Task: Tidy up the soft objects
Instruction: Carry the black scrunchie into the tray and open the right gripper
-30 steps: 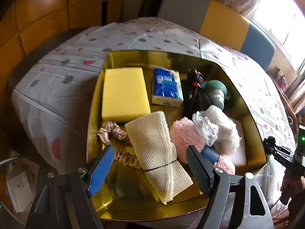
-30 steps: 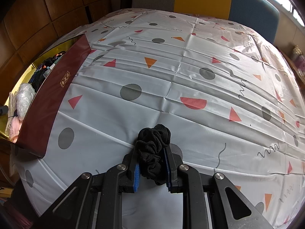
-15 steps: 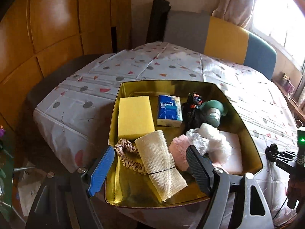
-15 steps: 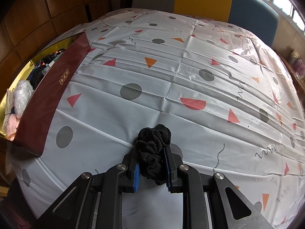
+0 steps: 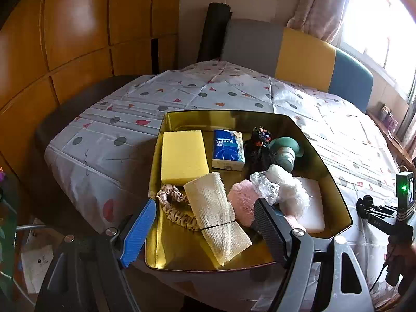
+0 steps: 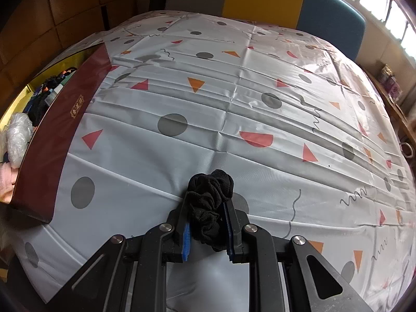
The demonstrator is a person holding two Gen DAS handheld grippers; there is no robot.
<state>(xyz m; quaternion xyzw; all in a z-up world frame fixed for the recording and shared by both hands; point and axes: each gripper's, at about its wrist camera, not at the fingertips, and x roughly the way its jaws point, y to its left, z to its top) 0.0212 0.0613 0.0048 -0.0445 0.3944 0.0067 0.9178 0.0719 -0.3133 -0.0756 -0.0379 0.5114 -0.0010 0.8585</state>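
A gold tray [image 5: 335, 195] on the table holds a yellow sponge [image 5: 183, 156], a blue tissue pack [image 5: 228, 153], a cream rolled cloth [image 5: 215, 213], a beige scrunchie [image 5: 174, 208], pink and white fluffy items [image 5: 286, 187] and a dark hair tie [image 5: 260, 145]. My left gripper [image 5: 205, 231] is open and empty above the tray's near edge. My right gripper [image 6: 206, 223] is shut on a black scrunchie [image 6: 209, 202], held just above the tablecloth to the right of the tray, whose maroon outer wall [image 6: 59, 135] shows in the right wrist view.
A white tablecloth [image 6: 234, 104] with dots and triangles covers the table. A grey, yellow and blue bench back [image 5: 299, 52] stands behind it. Wooden wall panels [image 5: 65, 39] are at the left. The other gripper's handle with a green light [image 5: 400, 202] shows at the right.
My left gripper has pulled back and up from the tray, so the tray looks smaller and more of the room shows. My right gripper has barely moved, still holding the black scrunchie.
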